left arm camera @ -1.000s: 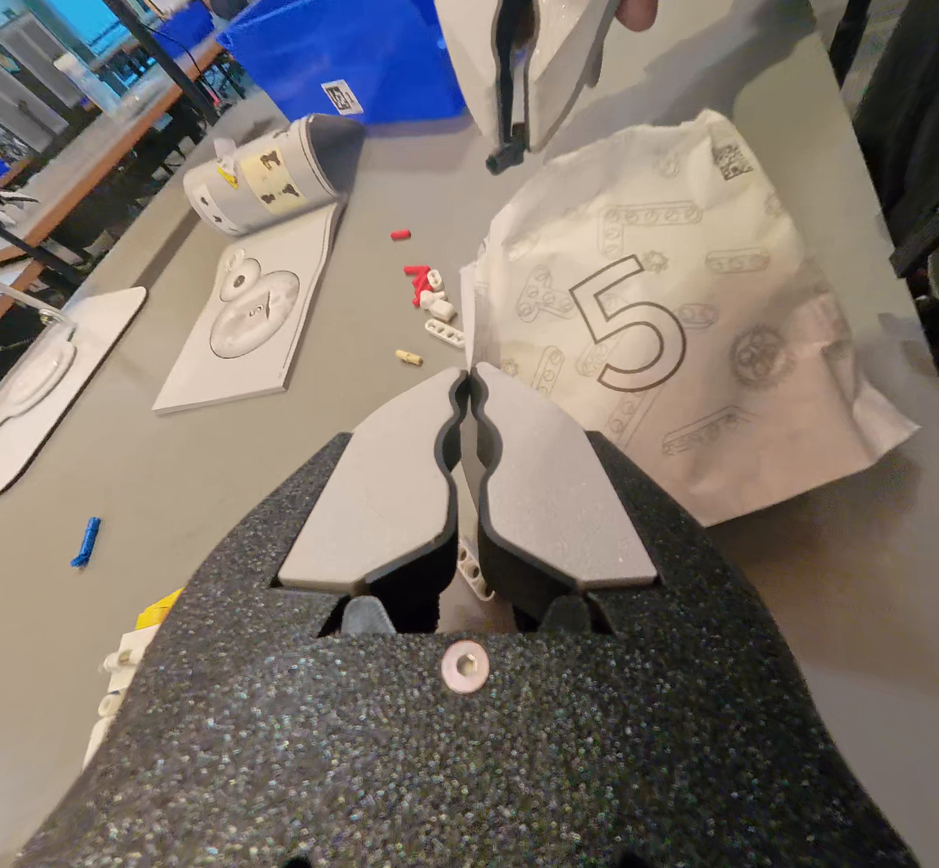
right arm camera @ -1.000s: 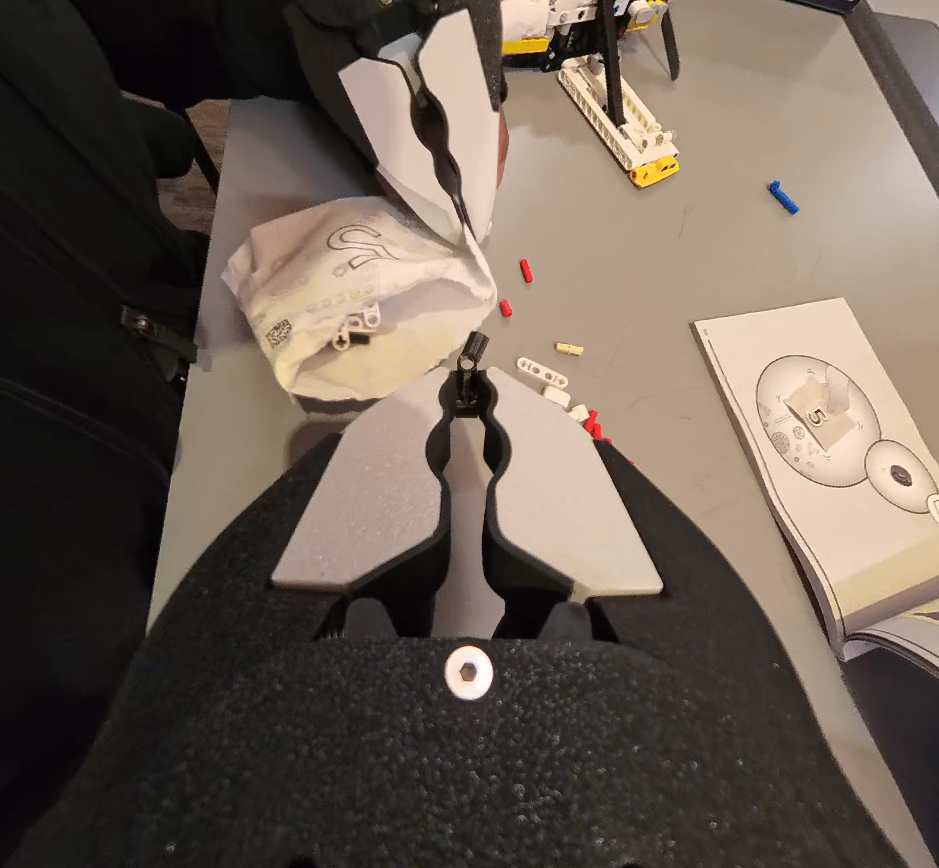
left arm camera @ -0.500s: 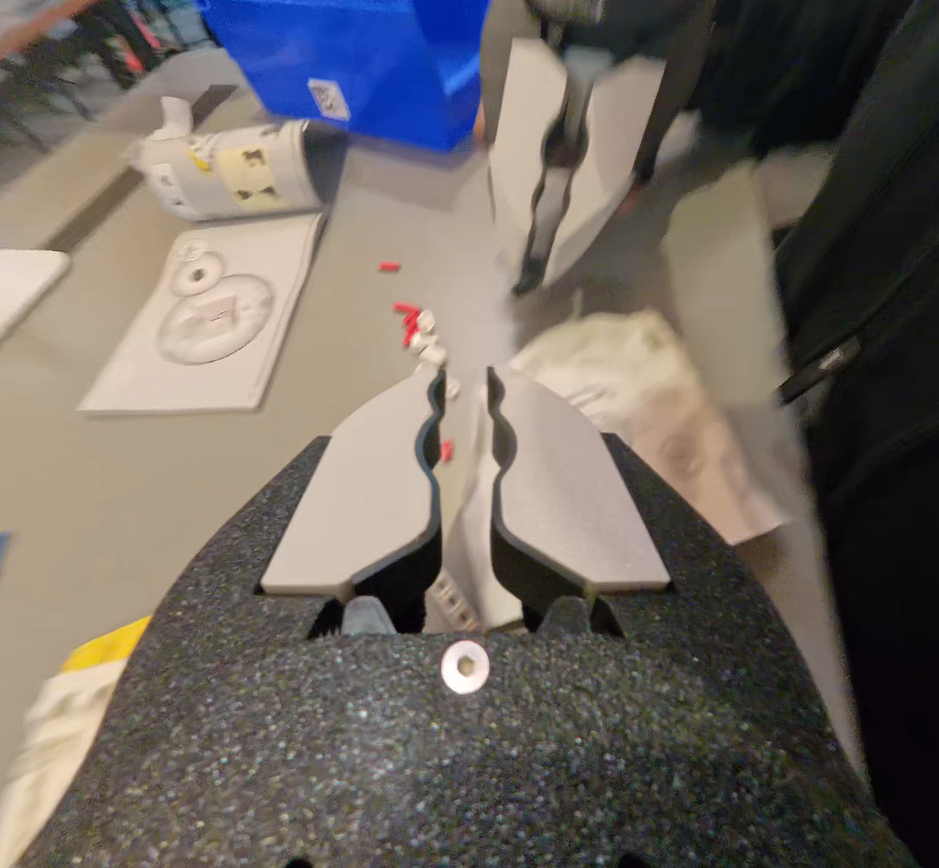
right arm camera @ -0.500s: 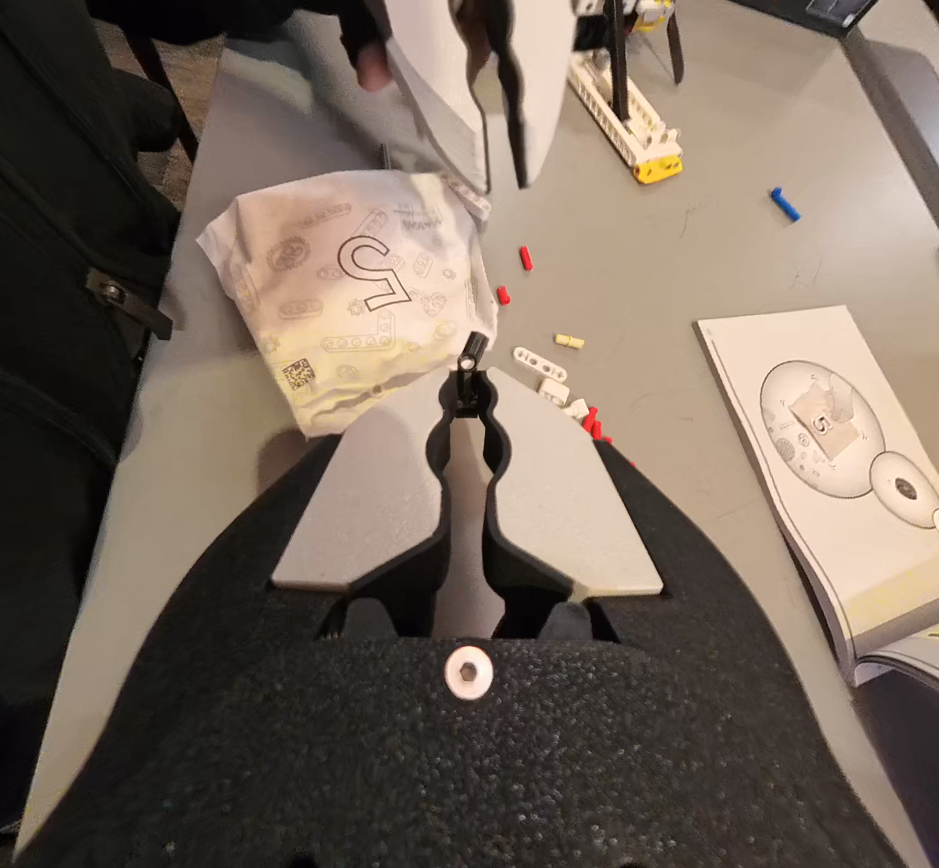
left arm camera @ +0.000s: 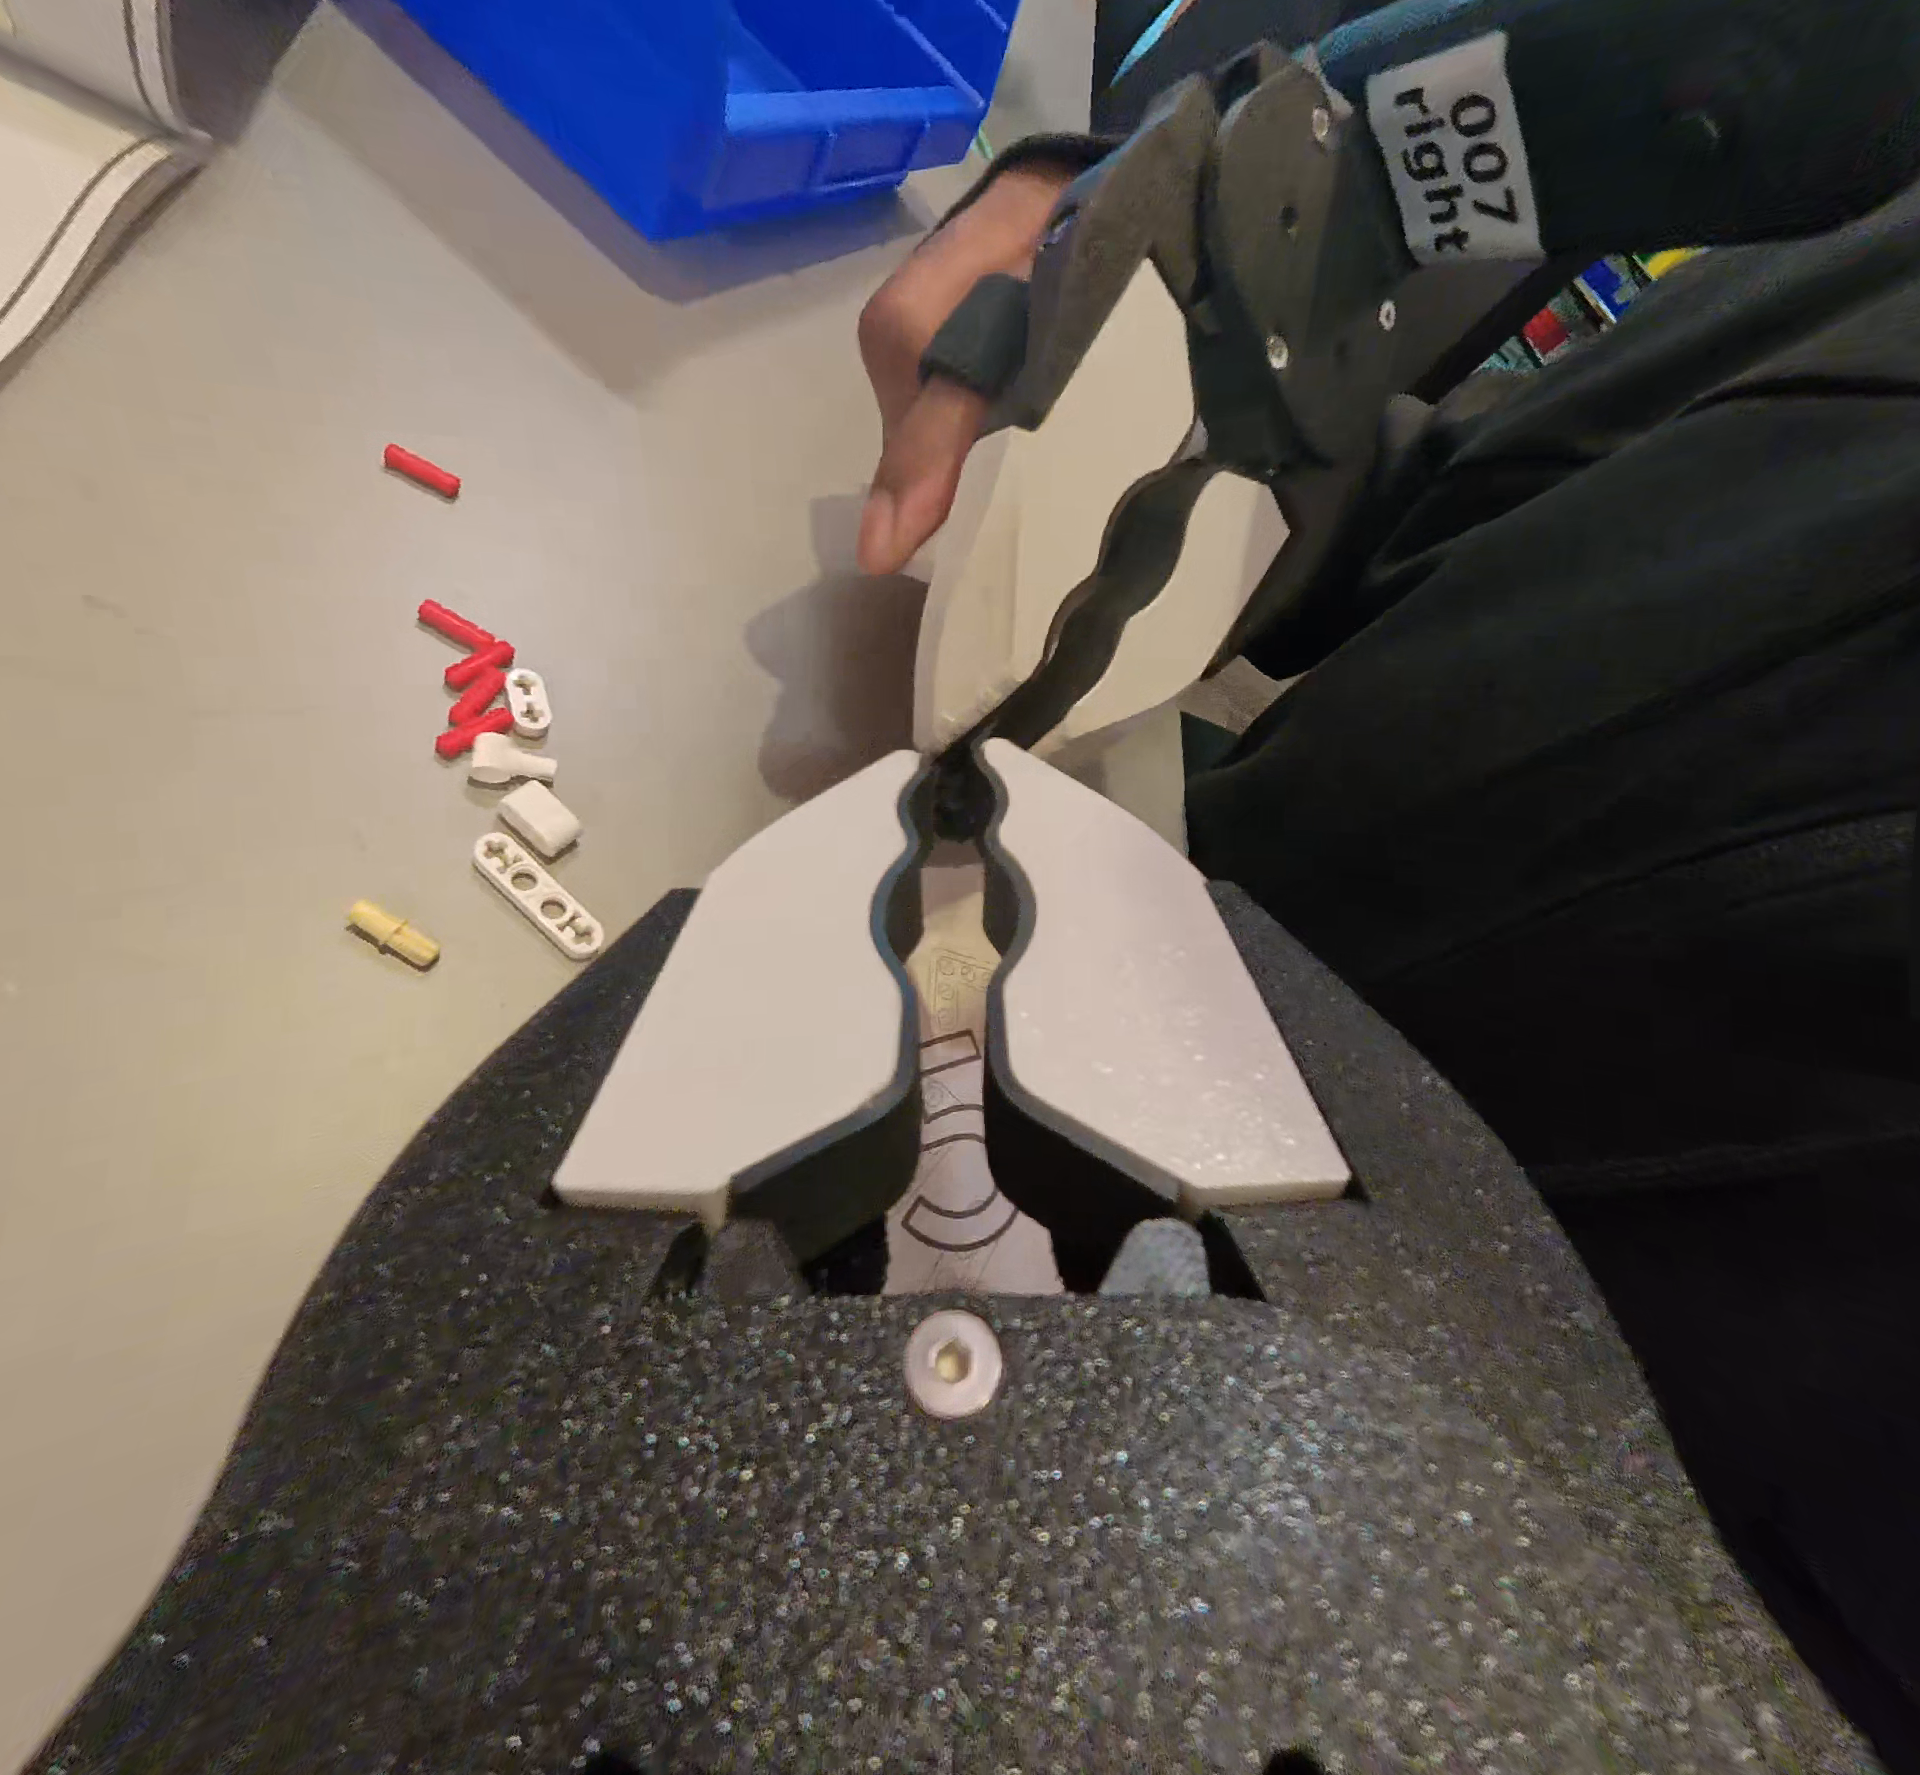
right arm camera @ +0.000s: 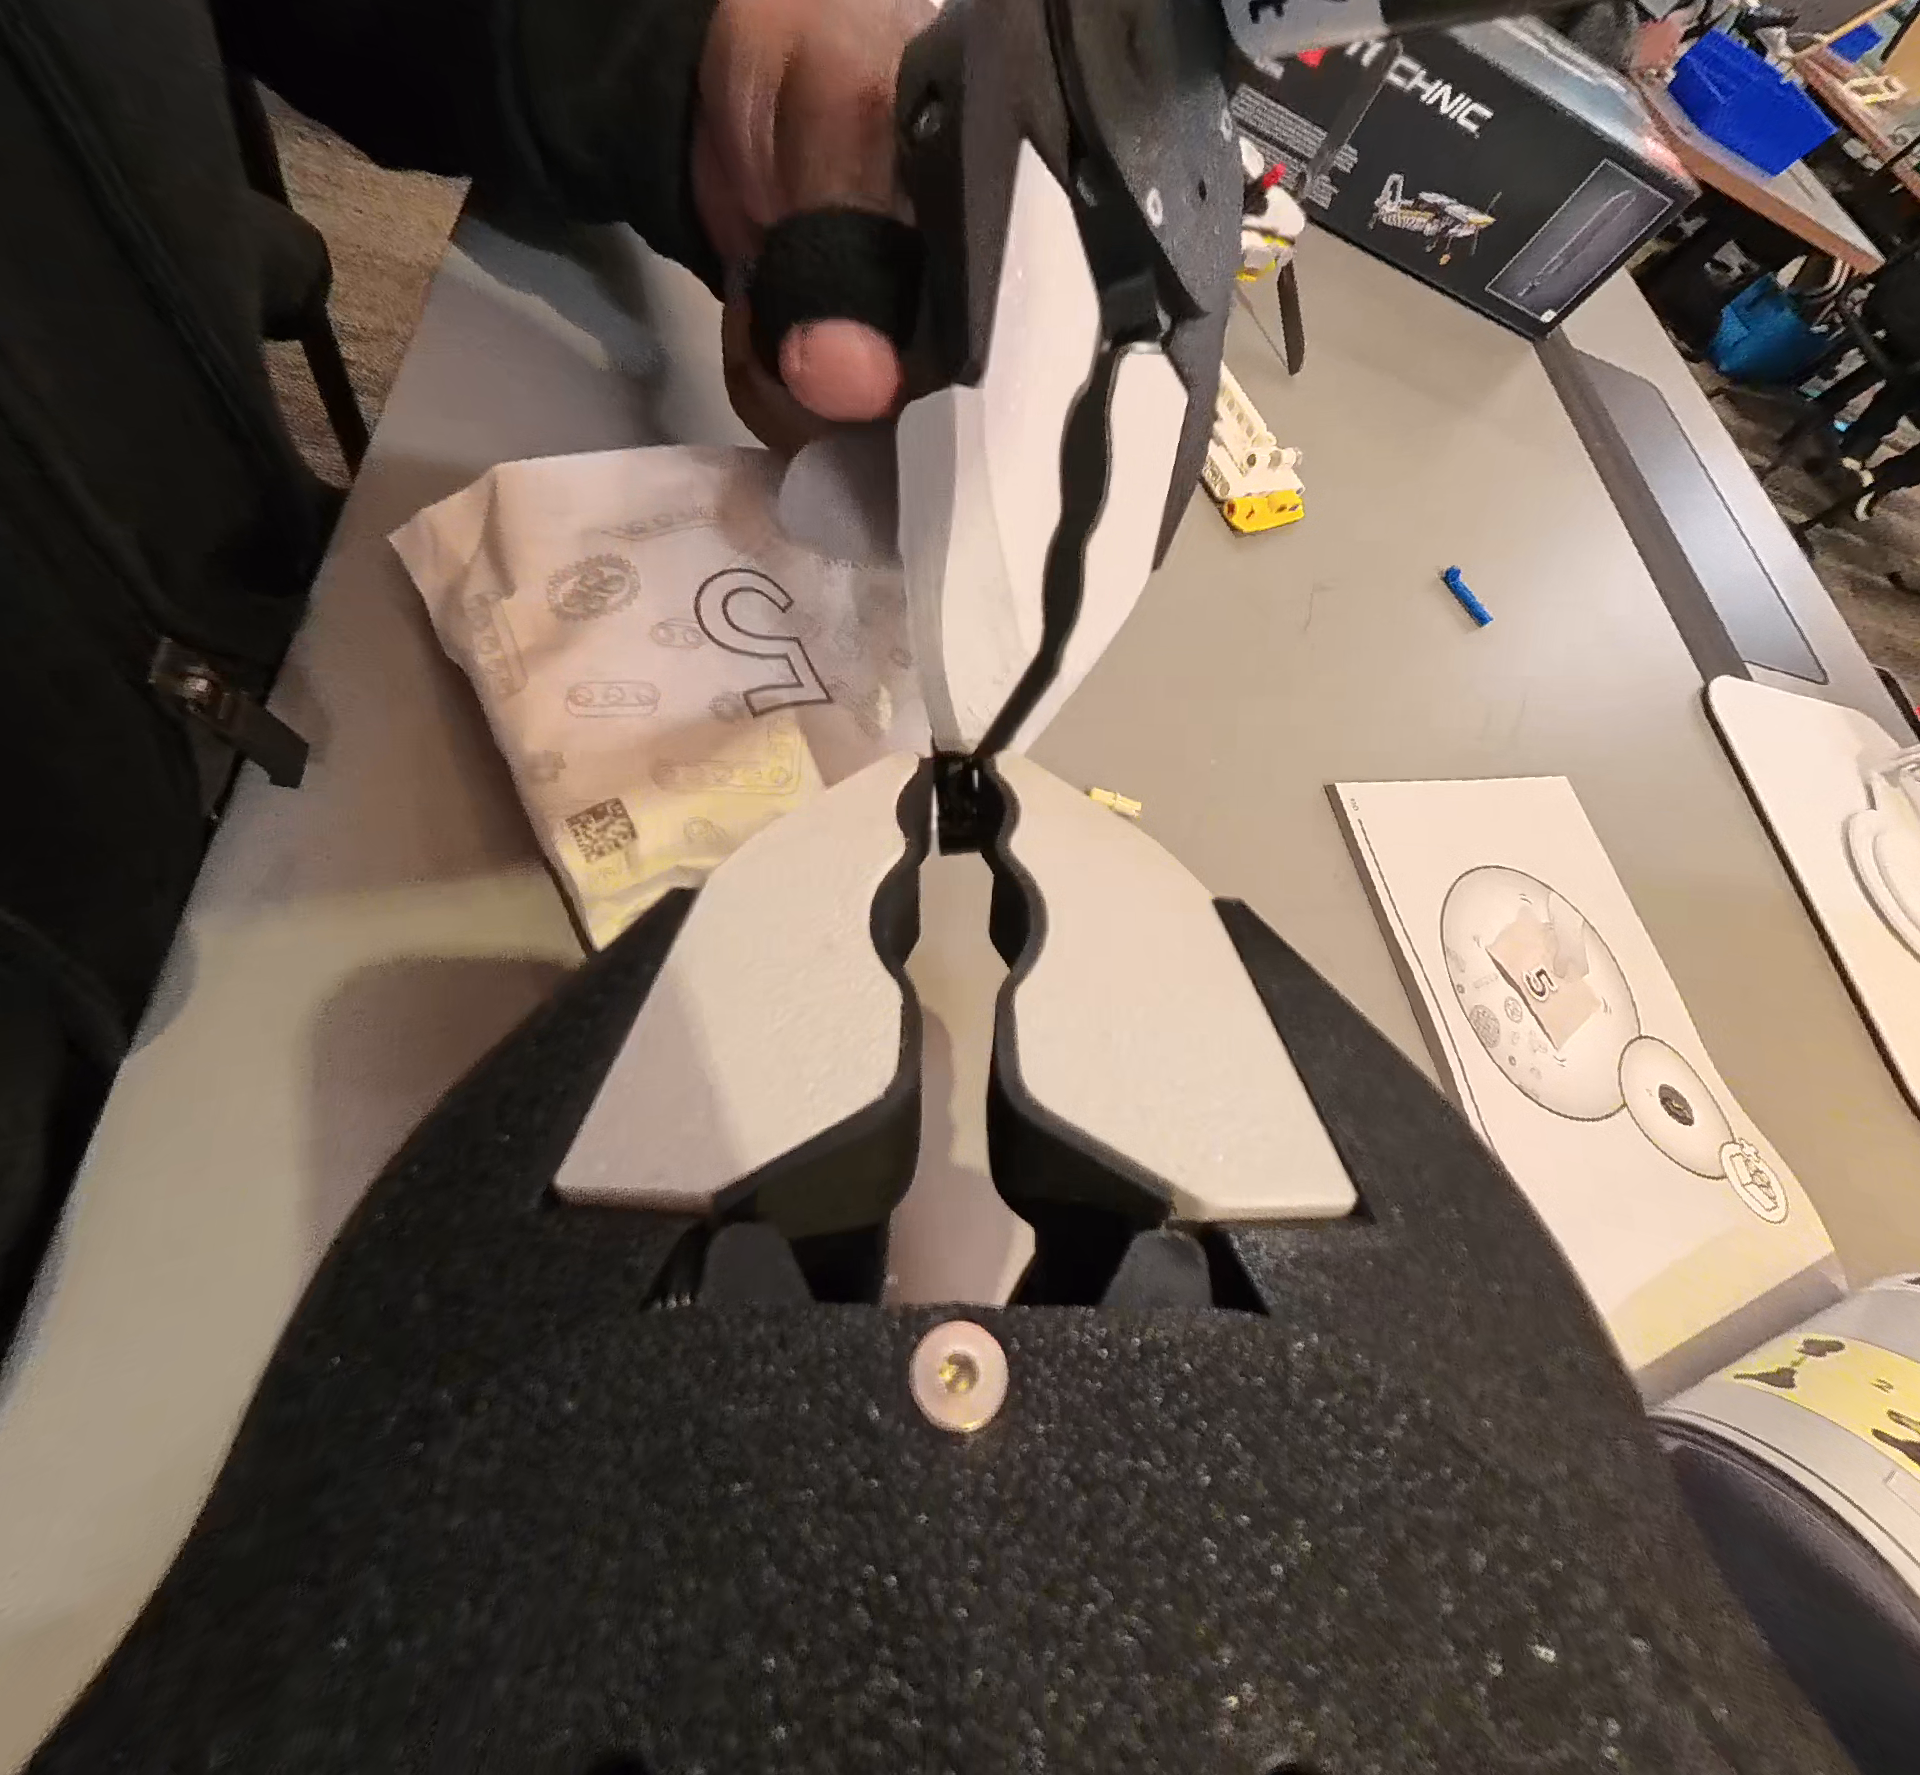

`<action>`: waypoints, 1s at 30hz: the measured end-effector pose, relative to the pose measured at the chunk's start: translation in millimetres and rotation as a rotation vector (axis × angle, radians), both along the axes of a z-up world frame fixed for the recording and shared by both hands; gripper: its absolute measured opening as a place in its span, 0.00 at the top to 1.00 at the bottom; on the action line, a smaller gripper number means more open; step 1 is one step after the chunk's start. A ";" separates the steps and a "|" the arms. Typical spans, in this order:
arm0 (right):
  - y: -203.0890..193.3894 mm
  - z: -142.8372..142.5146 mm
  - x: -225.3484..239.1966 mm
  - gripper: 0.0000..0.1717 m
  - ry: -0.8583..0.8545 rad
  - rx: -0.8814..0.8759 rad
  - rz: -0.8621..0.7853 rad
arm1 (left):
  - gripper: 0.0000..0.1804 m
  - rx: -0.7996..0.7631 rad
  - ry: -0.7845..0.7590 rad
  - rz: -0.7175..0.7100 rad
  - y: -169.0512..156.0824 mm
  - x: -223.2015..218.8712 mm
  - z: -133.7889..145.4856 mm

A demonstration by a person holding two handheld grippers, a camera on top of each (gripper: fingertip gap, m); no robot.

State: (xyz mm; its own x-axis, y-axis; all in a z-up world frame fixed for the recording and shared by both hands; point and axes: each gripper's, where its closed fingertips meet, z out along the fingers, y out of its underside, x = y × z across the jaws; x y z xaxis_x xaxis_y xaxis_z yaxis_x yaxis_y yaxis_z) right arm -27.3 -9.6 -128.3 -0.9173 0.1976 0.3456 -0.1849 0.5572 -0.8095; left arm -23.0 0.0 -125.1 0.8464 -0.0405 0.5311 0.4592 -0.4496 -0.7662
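Note:
My right gripper (right arm camera: 956,795) is shut on a small black connector piece (right arm camera: 956,816) that sticks out past its tips. My left gripper (left arm camera: 951,775) meets it tip to tip above the grey table (right arm camera: 1299,686). Its fingers are closed on the same black piece (left arm camera: 951,795), which sits in the hollow just behind its tips. The right gripper (left arm camera: 977,733) comes down from the upper right in the left wrist view. The left gripper (right arm camera: 966,743) comes down from above in the right wrist view. A white paper bag (right arm camera: 644,665) with printed outlines lies on the table below them.
Loose red pins (left arm camera: 473,676), a white beam (left arm camera: 537,894) and a tan pin (left arm camera: 393,930) lie to the left. A blue bin (left arm camera: 675,11) stands behind. An open booklet (right arm camera: 1538,998), a blue pin (right arm camera: 1465,595), a white and yellow model (right arm camera: 1252,468) and a dark box (right arm camera: 1455,167) are on the right. Both grippers' tips are close together, under 4 cm apart. The tan pin (left arm camera: 393,930) is about 10 cm from both grippers' fingertips.
My left gripper let go of the bag's edge, opened, swung up to the right gripper's tips and closed on the black piece. The right gripper kept its hold throughout.

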 end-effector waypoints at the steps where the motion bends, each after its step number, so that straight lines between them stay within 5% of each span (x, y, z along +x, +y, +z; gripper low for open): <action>1: 1.2 0.2 -1.5 0.94 0.003 -0.007 -0.011 | 0.97 -0.003 -0.010 0.004 -0.4 -1.0 -0.9; 23: 22.6 -2.0 -5.8 0.96 -0.044 -0.037 -0.041 | 1.00 0.007 0.006 -0.019 -5.3 -15.3 9.3; 26: 20.5 -4.4 -4.8 0.96 -0.015 -0.016 -0.040 | 0.86 -0.041 0.000 -0.058 0.2 -7.2 3.4; 30: 18.5 -4.4 -4.8 0.96 0.038 0.003 -0.043 | 0.91 -0.060 -0.026 -0.067 8.1 -1.6 -2.3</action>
State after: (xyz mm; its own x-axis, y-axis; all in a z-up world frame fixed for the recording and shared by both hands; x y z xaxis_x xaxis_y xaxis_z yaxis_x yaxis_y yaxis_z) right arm -32.1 8.9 -132.7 -0.8942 0.2354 0.3807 -0.1916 0.5674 -0.8009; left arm -24.6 8.1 -127.3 0.8285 -0.0646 0.5563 0.4460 -0.5245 -0.7252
